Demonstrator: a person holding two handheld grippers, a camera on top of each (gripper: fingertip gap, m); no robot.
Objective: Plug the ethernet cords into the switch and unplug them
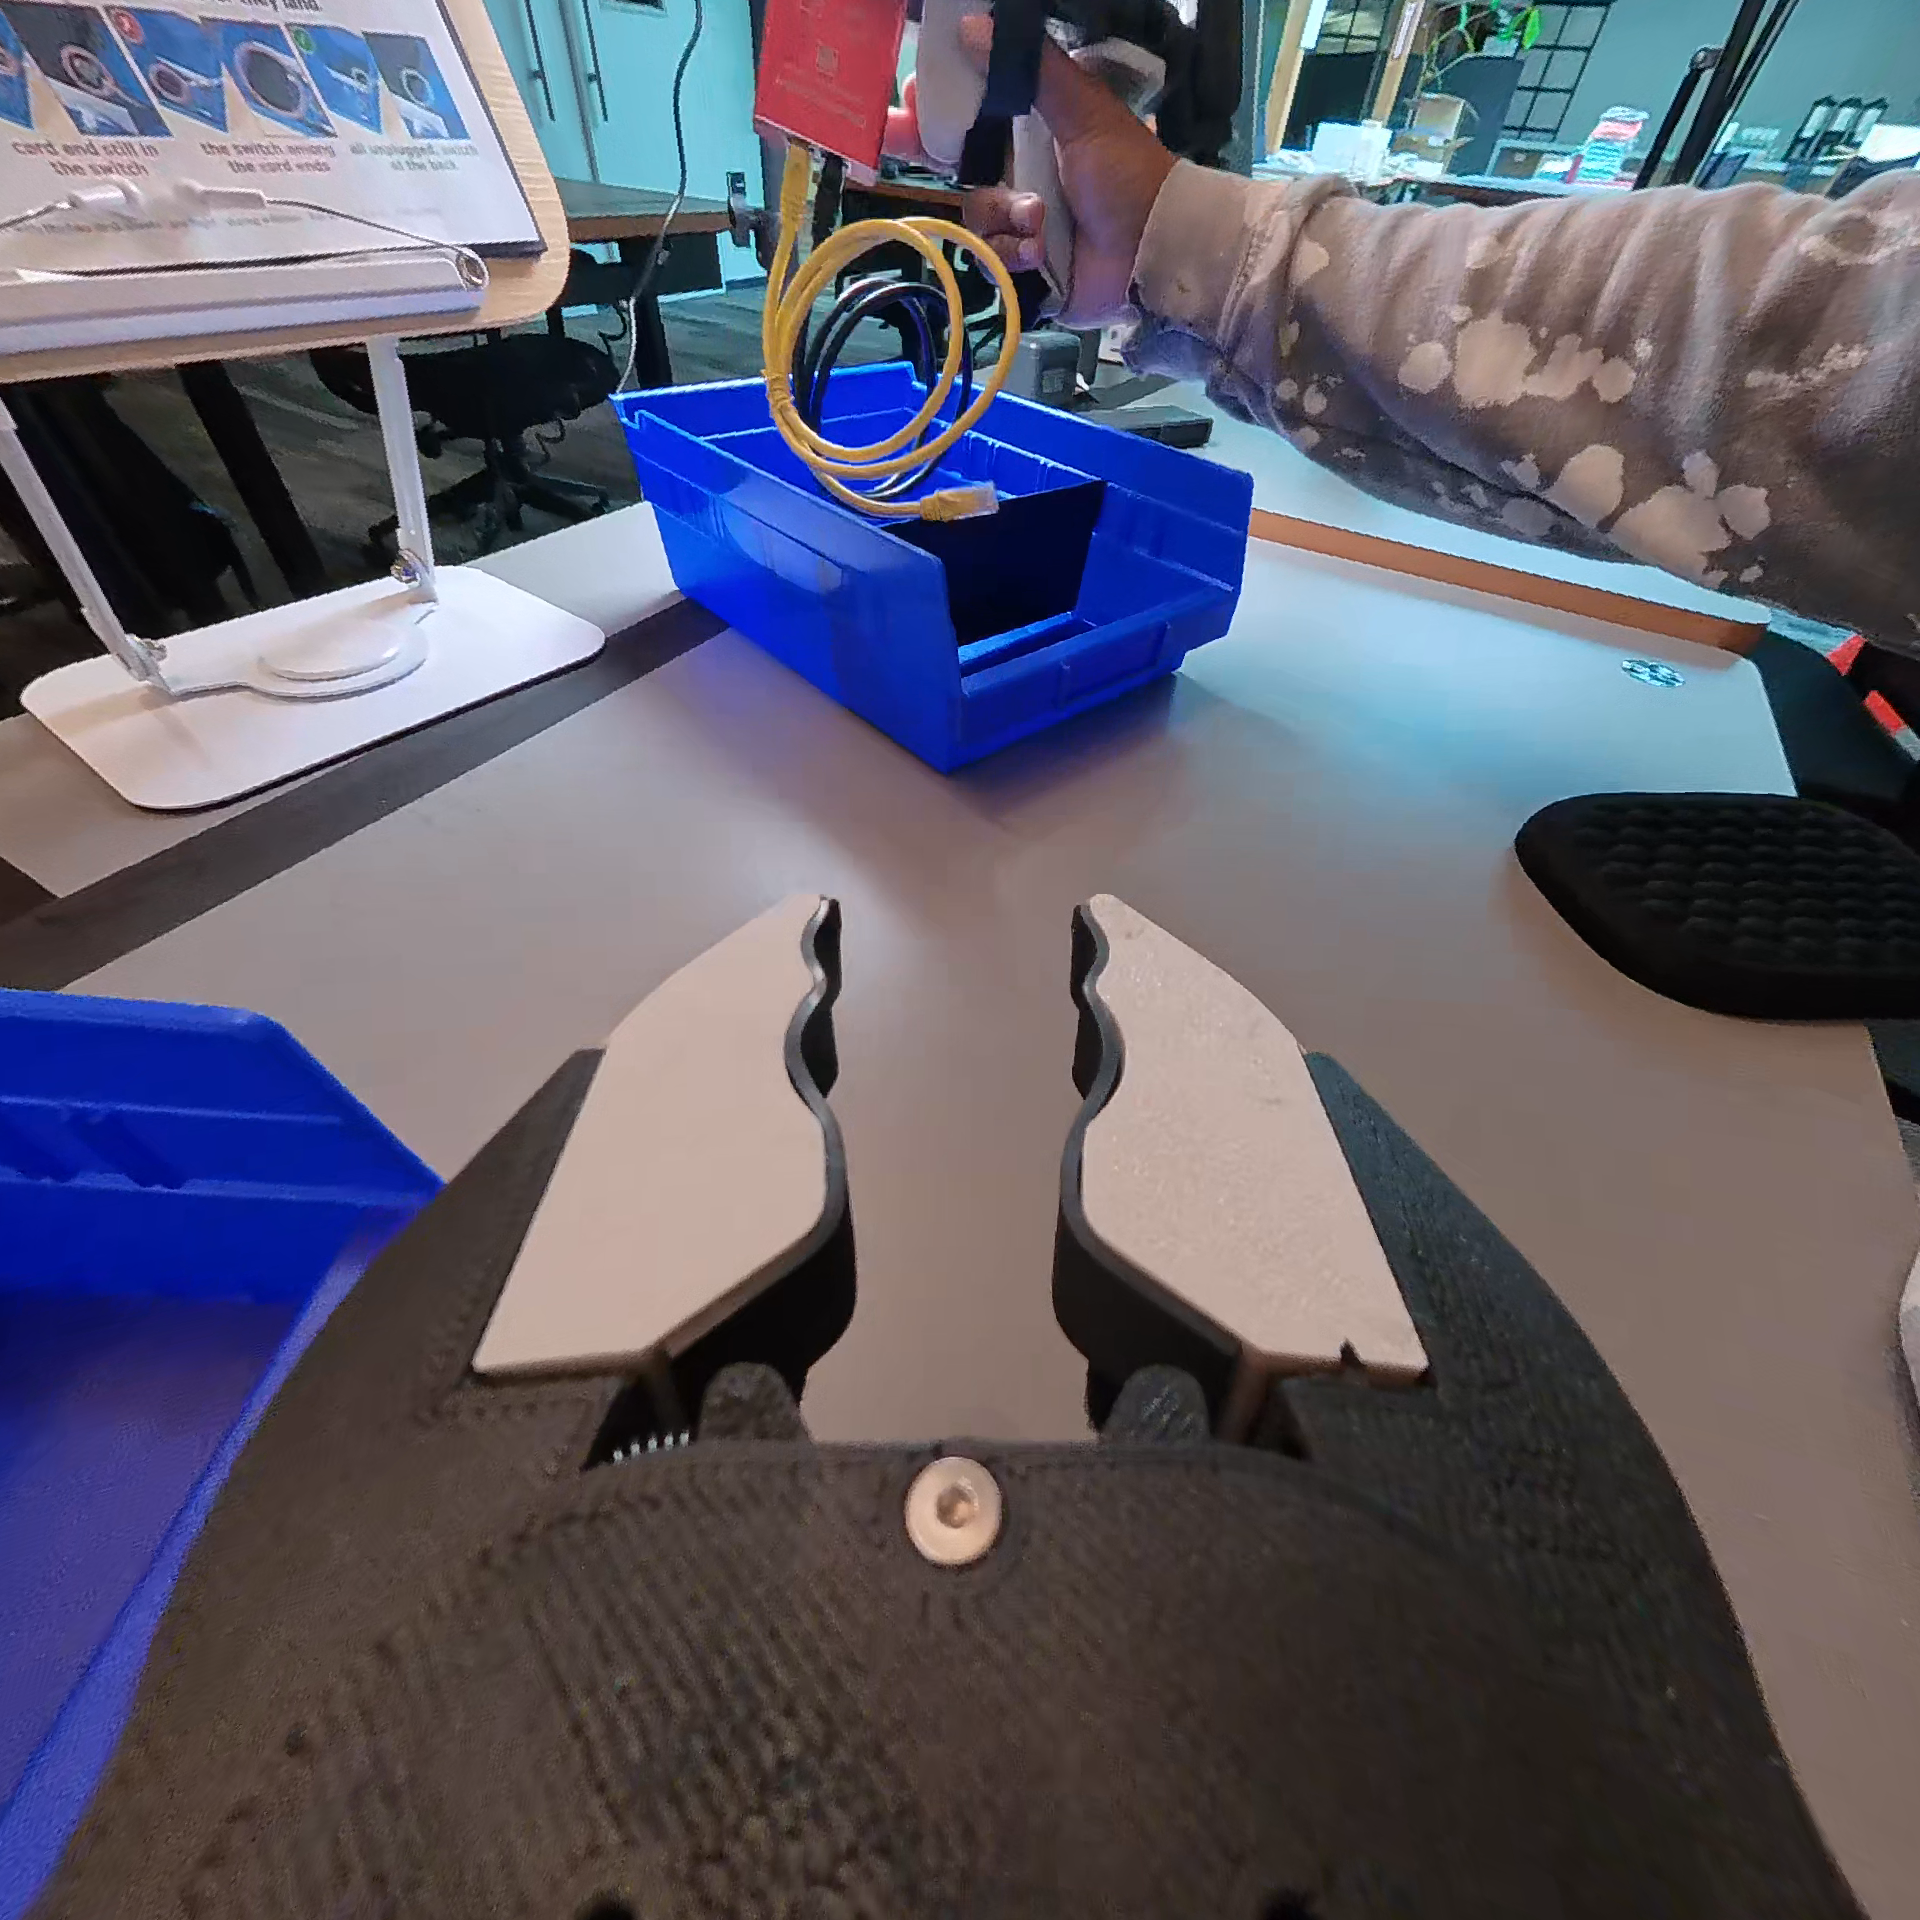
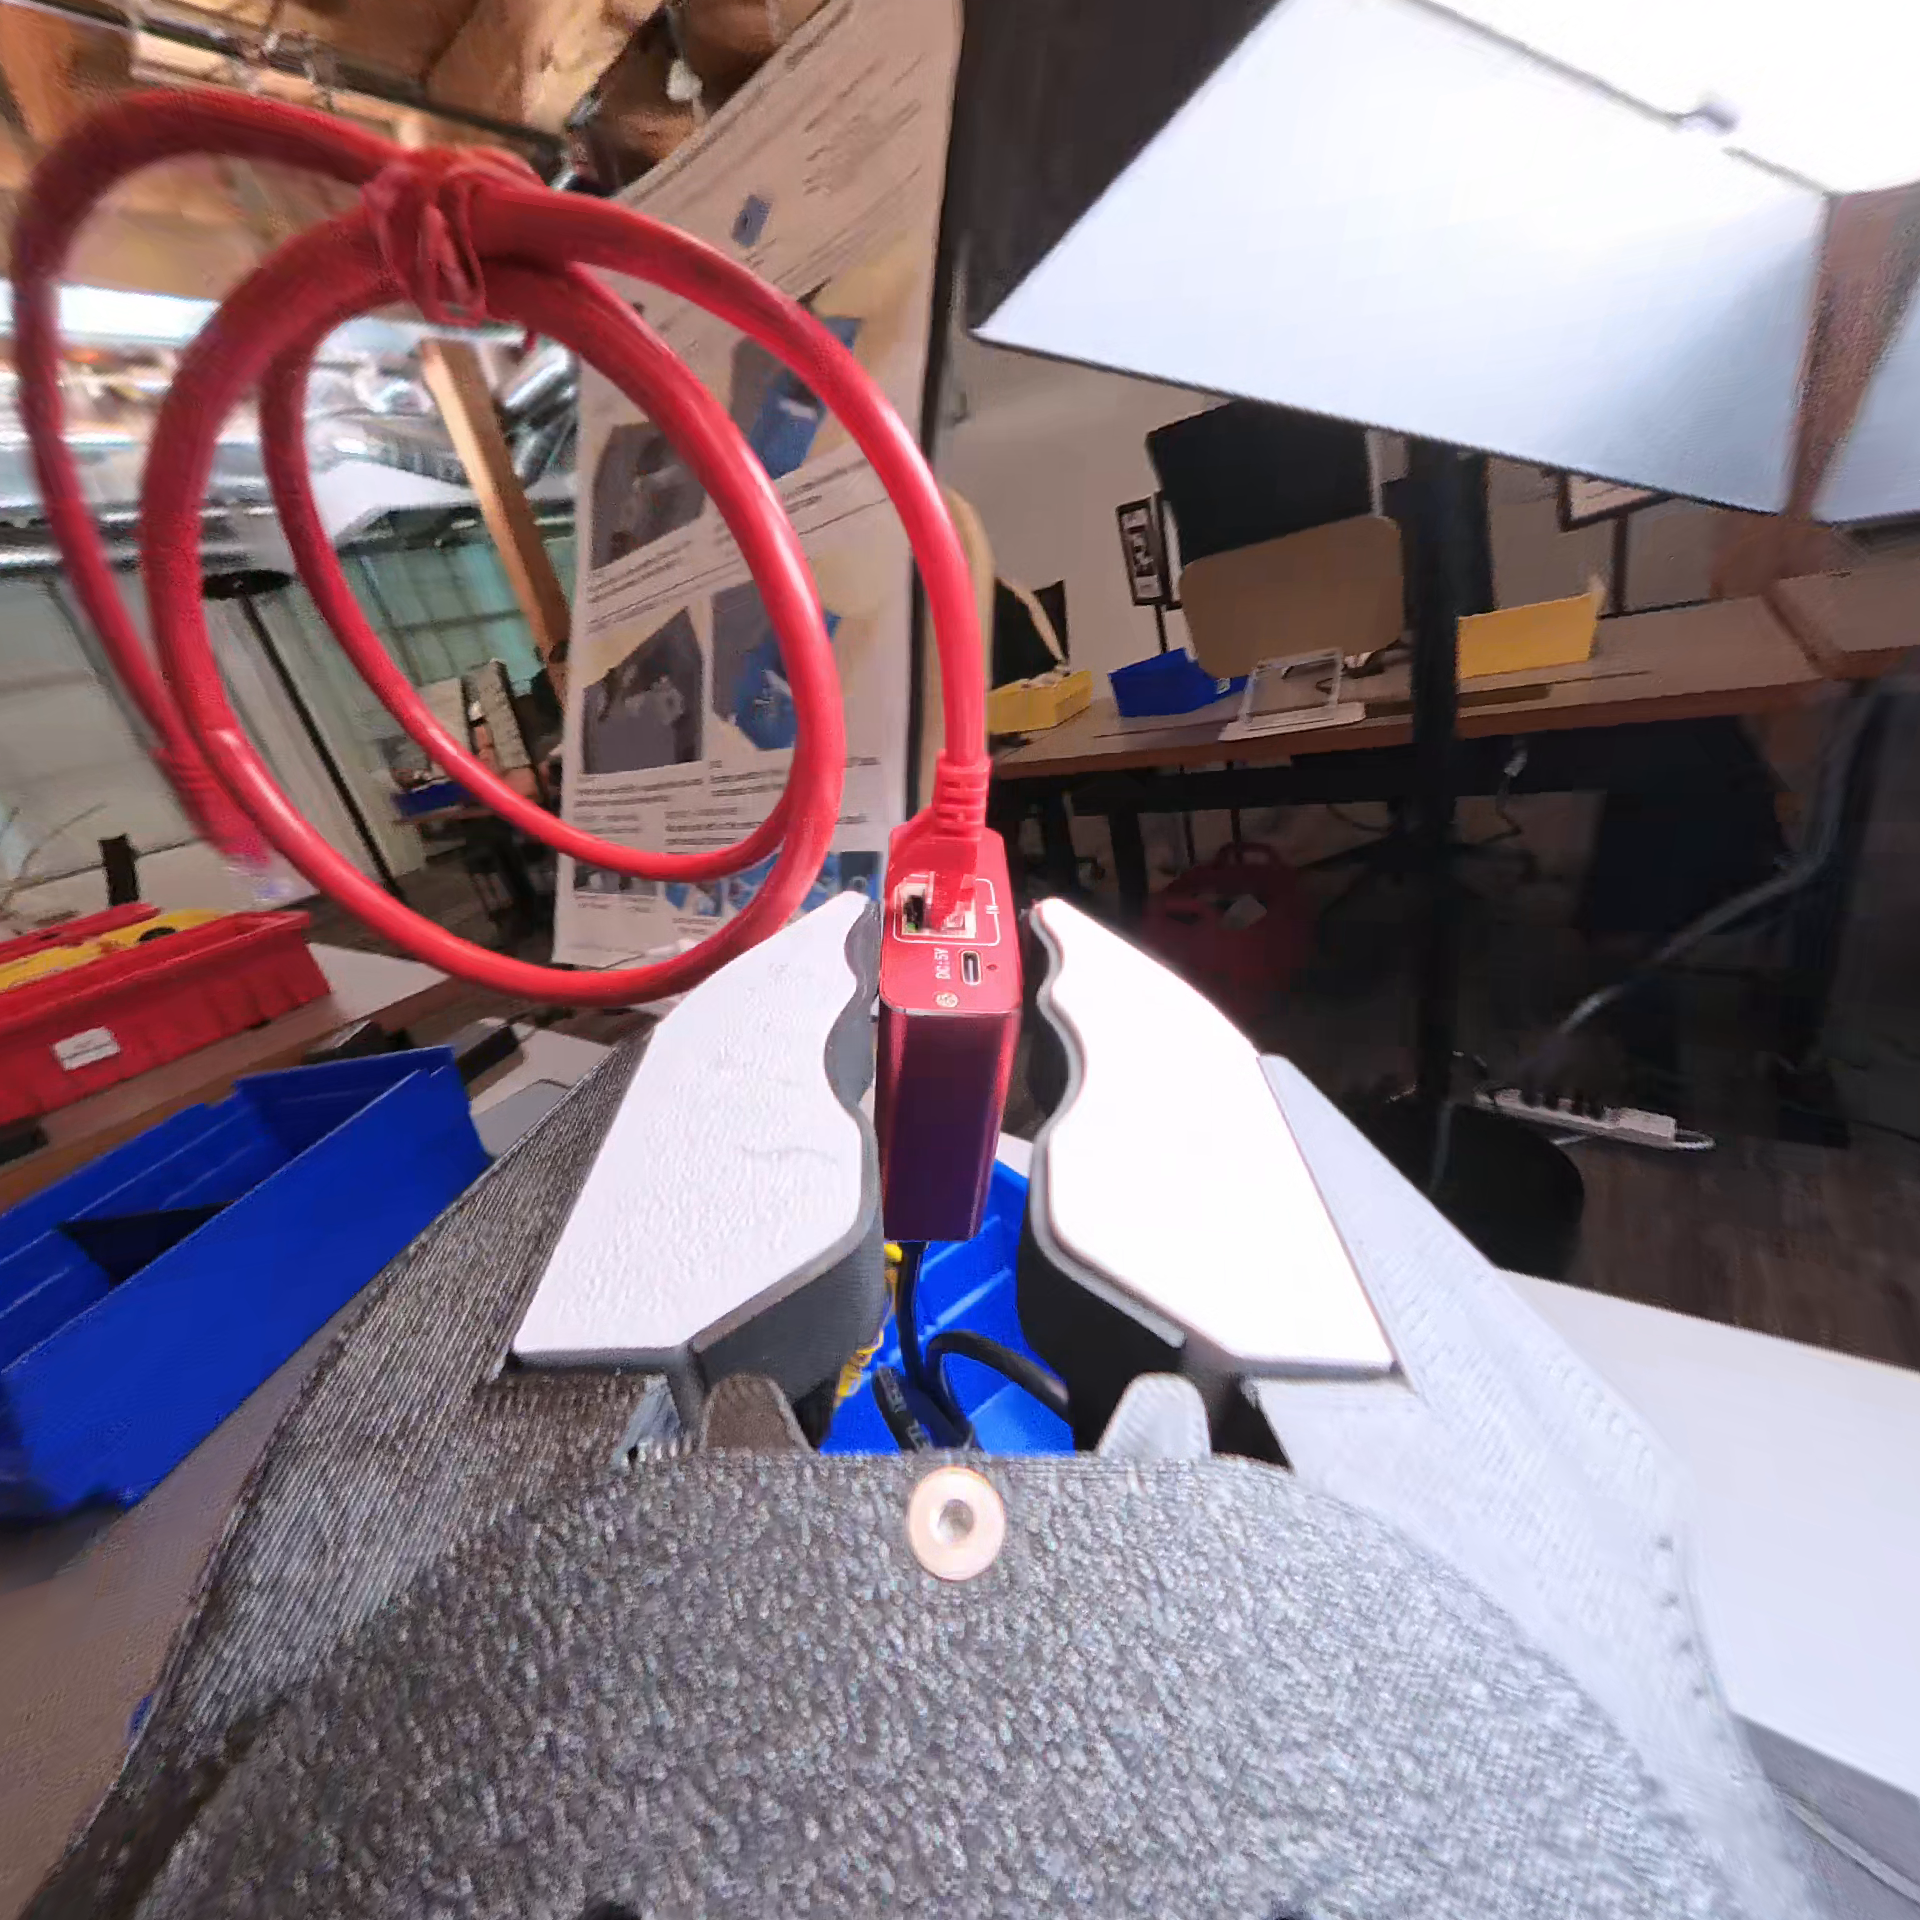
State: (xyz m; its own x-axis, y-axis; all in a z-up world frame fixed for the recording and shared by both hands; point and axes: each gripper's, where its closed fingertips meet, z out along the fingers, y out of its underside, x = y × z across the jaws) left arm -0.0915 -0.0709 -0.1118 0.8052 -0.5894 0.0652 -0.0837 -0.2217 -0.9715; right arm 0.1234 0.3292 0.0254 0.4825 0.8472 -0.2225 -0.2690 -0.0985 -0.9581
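Right gripper [image 2: 948, 914] clamped on red switch [image 2: 940, 1049], long axis upright, red cord [image 2: 520, 582] plugged on top; left gripper [image 1: 954, 925] agape, empty, low at frame centre, switch [image 1: 826, 78] well above, upper middle.

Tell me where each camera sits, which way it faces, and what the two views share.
Left wrist view: sits on the left claw, low over the grey tabletop, facing an open-fronted blue plastic bin; its open fingers show, plus the person's sleeved arm raising the right claw.
Right wrist view: sits on the right claw, raised and tilted upward toward the room; its fingers grip a small red metal switch with a coiled red cord plugged in.
Shared: switch, blue bin, yellow coiled cord.
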